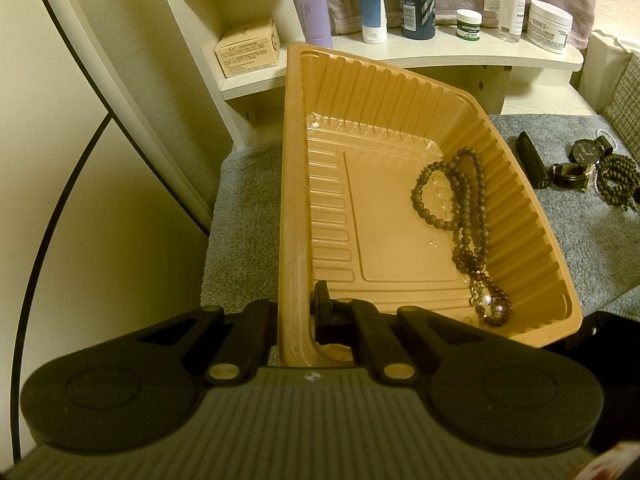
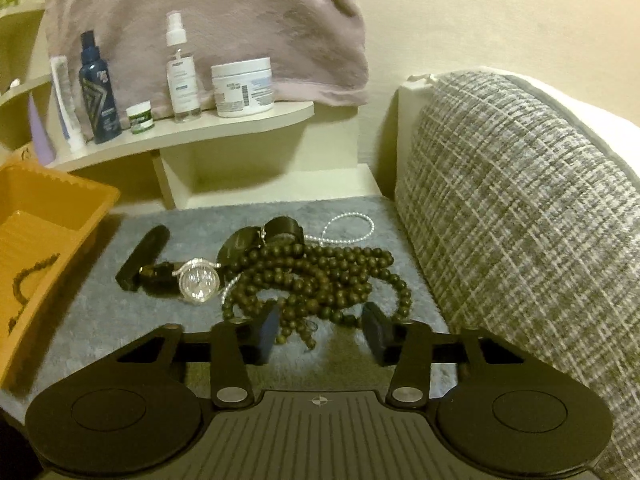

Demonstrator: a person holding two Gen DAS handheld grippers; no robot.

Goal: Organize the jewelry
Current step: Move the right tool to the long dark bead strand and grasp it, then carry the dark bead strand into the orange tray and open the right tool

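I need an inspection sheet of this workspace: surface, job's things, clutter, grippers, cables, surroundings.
Surface: grey fuzzy mat.
Job's things: orange ribbed plastic tray holding brown bead strands; dark green bead pile, crystal-faced watch, white pearl strand on mat.
Clutter: black tube.
Grippers: left gripper shut on tray wall; right gripper open around the green beads.
Cables: nothing seen.
Surroundings: cream shelf with toiletries, checked cushion.
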